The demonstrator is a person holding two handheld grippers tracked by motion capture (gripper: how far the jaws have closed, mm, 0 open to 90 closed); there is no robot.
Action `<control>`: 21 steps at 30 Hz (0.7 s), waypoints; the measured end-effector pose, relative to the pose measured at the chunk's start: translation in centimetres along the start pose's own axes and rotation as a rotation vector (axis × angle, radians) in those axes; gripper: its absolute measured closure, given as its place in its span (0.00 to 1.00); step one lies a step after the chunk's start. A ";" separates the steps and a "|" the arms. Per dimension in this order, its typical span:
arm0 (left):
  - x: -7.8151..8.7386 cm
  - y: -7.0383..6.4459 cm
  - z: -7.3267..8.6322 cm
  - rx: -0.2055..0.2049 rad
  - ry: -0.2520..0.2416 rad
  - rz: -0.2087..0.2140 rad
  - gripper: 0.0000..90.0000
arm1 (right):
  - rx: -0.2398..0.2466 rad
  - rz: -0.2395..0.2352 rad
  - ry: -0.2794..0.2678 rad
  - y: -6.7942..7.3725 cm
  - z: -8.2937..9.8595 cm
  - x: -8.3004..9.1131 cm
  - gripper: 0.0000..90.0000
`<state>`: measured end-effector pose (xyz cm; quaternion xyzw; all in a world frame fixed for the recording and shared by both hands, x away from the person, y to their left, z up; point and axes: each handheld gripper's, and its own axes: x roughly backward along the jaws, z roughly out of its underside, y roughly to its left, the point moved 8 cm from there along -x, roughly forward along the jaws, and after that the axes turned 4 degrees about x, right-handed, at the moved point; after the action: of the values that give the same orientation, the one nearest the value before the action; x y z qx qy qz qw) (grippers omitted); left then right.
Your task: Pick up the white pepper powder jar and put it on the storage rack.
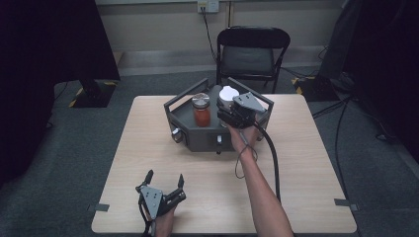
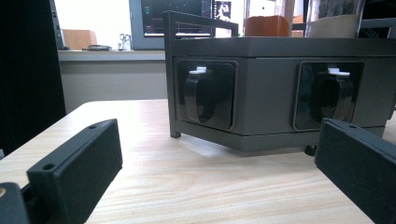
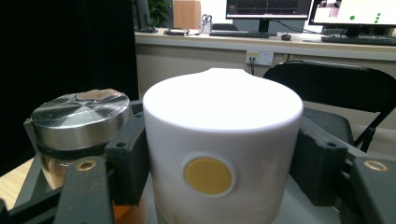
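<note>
A dark grey six-sided rack point(image 1: 197, 139) stands at the far middle of the wooden table point(image 1: 301, 163). On it stand a jar of orange-red sauce point(image 1: 201, 111) with a silver lid and a white lidded container point(image 1: 228, 93). My right gripper point(image 1: 228, 102) reaches over the rack's front; in the right gripper view its jaws press both sides of the white container point(image 3: 219, 121), with the jar point(image 3: 79, 116) just to the left. My left gripper point(image 1: 165, 176) rests open near the table's front edge, facing the rack point(image 2: 271, 88), nothing between its jaws.
Two black recessed knobs point(image 2: 205, 93) point(image 2: 334, 95) sit in the rack's front faces. A black folding chair point(image 1: 252, 52) stands behind the table. Dark curtains hang at both sides. Bare tabletop lies between the rack and the left gripper.
</note>
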<state>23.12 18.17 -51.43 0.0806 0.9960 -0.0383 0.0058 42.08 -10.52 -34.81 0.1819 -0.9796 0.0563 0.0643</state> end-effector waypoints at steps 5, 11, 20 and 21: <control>0.0 0.0 0.0 0.000 0.000 0.000 0.00 | -0.006 -0.003 0.006 -0.1 -0.1 0.0 0.33; 0.0 0.0 0.0 0.000 0.000 0.000 0.00 | -0.009 -0.001 0.006 -0.1 -0.1 0.0 0.33; 0.0 0.0 0.0 0.000 0.000 0.000 0.00 | 0.015 0.017 -0.006 0.2 -0.1 -0.1 0.29; 0.0 0.0 0.0 0.000 0.000 0.000 0.00 | 0.014 0.020 -0.014 0.2 0.0 -0.1 0.27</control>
<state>23.12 18.17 -51.43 0.0808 0.9960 -0.0382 0.0059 42.08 -10.35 -34.79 0.1728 -0.9814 0.0626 0.0557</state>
